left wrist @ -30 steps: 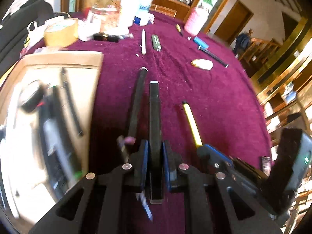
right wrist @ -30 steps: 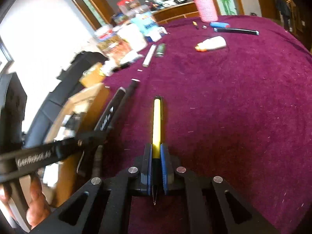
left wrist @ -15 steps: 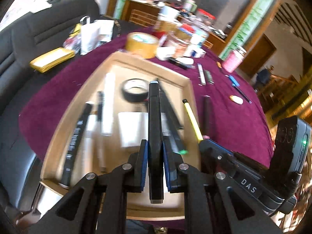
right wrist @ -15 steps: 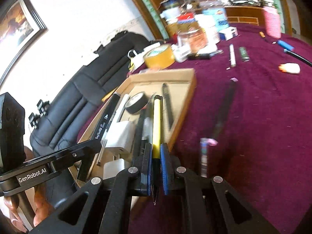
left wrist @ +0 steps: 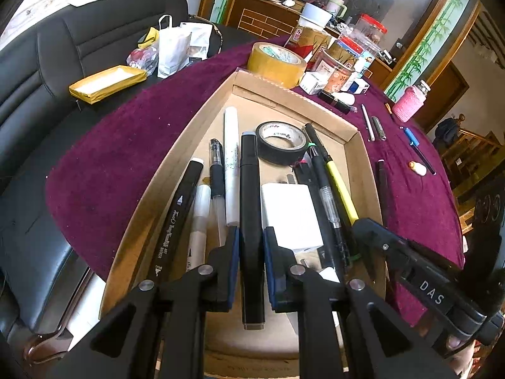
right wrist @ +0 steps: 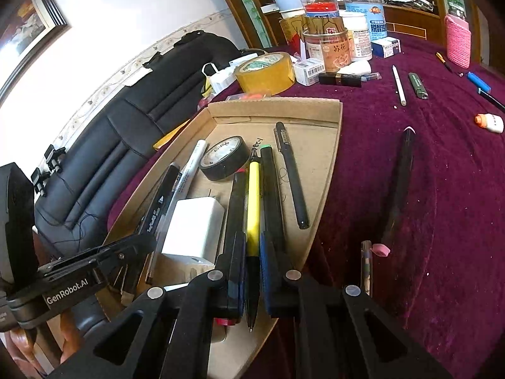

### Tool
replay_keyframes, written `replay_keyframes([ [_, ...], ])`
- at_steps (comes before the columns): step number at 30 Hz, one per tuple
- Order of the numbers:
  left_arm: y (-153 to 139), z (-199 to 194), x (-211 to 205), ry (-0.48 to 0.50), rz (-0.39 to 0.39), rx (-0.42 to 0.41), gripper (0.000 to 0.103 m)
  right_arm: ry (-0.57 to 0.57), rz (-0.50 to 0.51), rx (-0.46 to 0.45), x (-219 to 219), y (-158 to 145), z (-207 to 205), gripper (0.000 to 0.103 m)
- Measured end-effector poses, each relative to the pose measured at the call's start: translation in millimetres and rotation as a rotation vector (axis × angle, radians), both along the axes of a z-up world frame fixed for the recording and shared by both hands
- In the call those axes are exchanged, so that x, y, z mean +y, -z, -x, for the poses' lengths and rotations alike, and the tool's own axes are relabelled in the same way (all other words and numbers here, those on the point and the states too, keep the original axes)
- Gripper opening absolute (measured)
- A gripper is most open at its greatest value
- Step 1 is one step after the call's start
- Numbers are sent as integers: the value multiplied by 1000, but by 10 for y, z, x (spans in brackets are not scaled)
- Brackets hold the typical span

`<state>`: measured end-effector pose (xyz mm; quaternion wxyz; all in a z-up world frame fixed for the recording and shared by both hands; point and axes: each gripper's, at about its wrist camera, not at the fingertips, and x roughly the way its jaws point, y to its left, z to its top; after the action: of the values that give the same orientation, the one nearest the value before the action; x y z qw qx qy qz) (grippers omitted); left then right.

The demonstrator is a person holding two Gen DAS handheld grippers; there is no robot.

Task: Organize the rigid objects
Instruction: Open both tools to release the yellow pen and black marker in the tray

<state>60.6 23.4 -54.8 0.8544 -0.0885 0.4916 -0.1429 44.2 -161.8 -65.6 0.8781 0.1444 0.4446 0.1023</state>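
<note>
A round tabletop [left wrist: 132, 145] draped in dark magenta cloth fills both views, and on it sits a shallow brown cardboard tray [left wrist: 202, 117] running from lower centre toward the upper middle of each frame. Over the tray, at lower centre of the left wrist view, the left hand-held gripper [left wrist: 251, 246] is clamped on a thick black marker [left wrist: 251, 195] that points up the frame between its blue pads. At lower centre of the right wrist view, the right hand-held gripper [right wrist: 252, 252] is closed on a slim yellow-and-black pen [right wrist: 253, 208], also above the tray. Inside the tray lie a roll of black tape [left wrist: 281, 142] toward the far end, a white square charger block [left wrist: 290, 214] beside the held marker, a long white marker [left wrist: 231, 164], a black art marker with white lettering [left wrist: 176, 218] and several black pens. On the cloth right of the tray rests a loose black pen [right wrist: 399, 186], with a small pink eraser [right wrist: 381, 250] at its near end.
</note>
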Motion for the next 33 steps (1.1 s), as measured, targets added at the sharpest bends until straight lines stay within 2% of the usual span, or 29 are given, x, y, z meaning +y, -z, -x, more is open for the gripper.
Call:
replay_keyframes([
  [11,82,-27,-63,0,-44,4,15,25,5,14,-21,38,-57,11],
  [12,78,-20,-68,-2,-51,1,21,29,-3,14,-33,41,-58,11],
  [14,43,9,-77,-14,-78,-20,40,26,-25,19,-47,33,-50,12],
  [15,8,38,-80,-23,-93,-45,59,23,-30,19,-44,16,-40,19],
  [16,-22,58,-74,-30,-102,-63,69,20,-30,17,-44,-10,-23,25],
  [17,-75,100,-61,-39,-113,-87,71,22,-26,12,-49,-52,12,44],
  [18,-124,140,-61,-44,-128,-106,72,25,-23,1,-56,-95,58,57],
  [19,-163,169,-67,-46,-143,-119,75,24,-28,-18,-60,-157,120,60],
  [25,-487,494,-142,-69,-214,-187,89,5,43,-91,-20,-562,633,67],
  [33,-693,884,-183,-61,-255,-216,89,-47,111,-107,51,-658,1069,68],
])
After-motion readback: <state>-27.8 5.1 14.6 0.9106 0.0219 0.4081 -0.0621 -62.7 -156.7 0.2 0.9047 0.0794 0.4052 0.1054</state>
